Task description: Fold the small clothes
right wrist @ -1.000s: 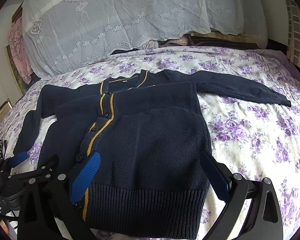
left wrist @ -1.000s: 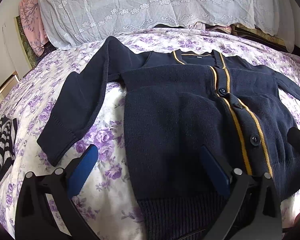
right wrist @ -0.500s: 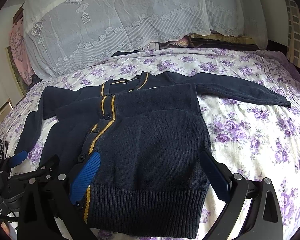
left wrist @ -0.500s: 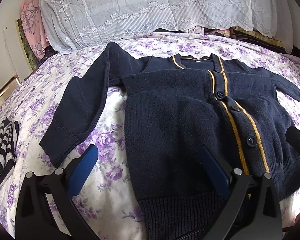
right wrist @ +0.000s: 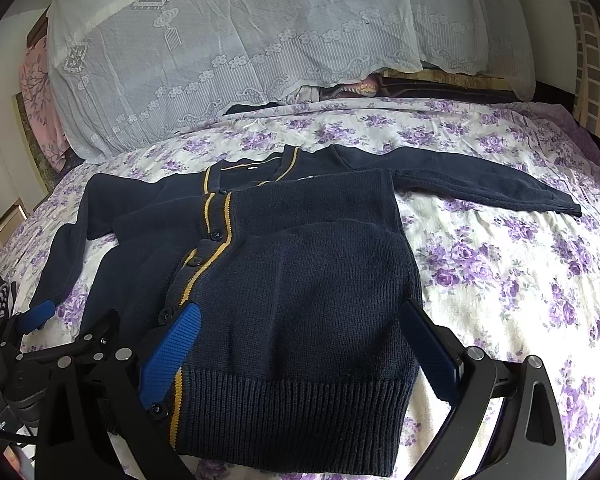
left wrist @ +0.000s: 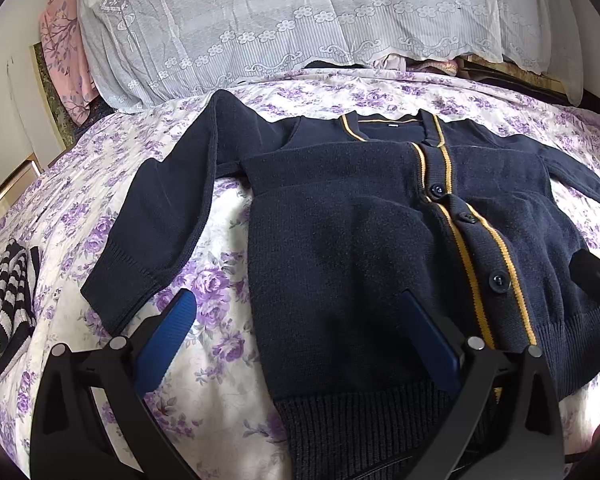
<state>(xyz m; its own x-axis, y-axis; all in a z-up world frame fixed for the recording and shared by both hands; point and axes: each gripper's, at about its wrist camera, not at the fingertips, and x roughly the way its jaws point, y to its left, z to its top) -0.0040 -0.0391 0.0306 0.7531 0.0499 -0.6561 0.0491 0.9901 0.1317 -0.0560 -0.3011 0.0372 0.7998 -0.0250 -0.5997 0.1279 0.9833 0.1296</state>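
Jaws wide over floral bedsheet [left wrist: 220,420]

The bed [left wrist: 220,420] in front of me carries a white sheet printed with purple roses. A navy cardigan [left wrist: 360,248] with yellow placket stripes lies flat on it, front up, collar toward 12 o'clock. Its sleeves lie on the sheet, one toward 10 o'clock, the other toward 2 o'clock [right wrist: 480,184]. A black-and-white striped garment [left wrist: 4,300] lies at 9 o'clock. A lace-covered pile [left wrist: 280,20] sits at 12 o'clock.
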